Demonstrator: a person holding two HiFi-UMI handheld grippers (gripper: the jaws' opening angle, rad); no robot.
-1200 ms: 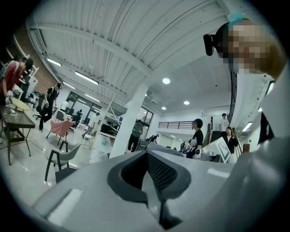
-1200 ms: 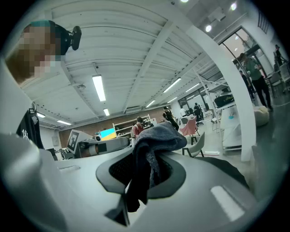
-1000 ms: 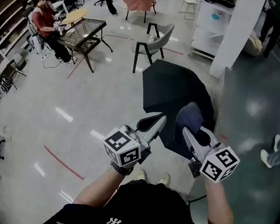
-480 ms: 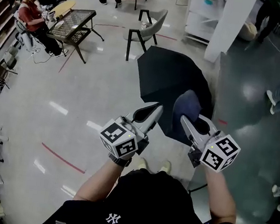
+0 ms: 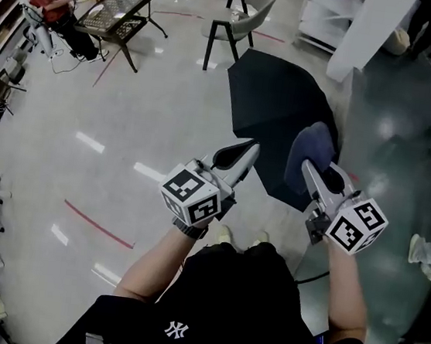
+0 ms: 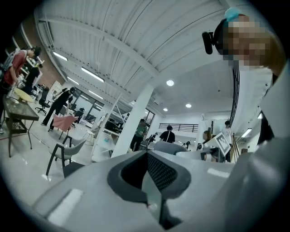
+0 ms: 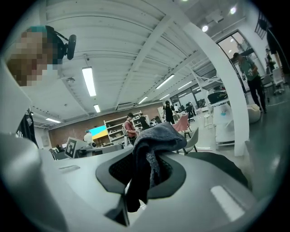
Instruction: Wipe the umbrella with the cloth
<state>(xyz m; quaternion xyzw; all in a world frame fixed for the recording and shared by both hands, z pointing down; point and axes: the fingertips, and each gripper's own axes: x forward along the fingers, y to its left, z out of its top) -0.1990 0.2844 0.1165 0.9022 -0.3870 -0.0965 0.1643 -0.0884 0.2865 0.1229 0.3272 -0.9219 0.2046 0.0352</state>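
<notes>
Your right gripper is clenched on the grey-blue cloth, which sits over the near edge of the open black umbrella lying on the floor, and your left gripper is pinched closed on nothing just beside it.

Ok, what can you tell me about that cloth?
The cloth is dark blue-grey and looks soft and fuzzy. It is bunched up and pinched in the right gripper, with a fold flopping over the top and an end hanging below. It sits over the open black umbrella; whether they touch is unclear.
</notes>
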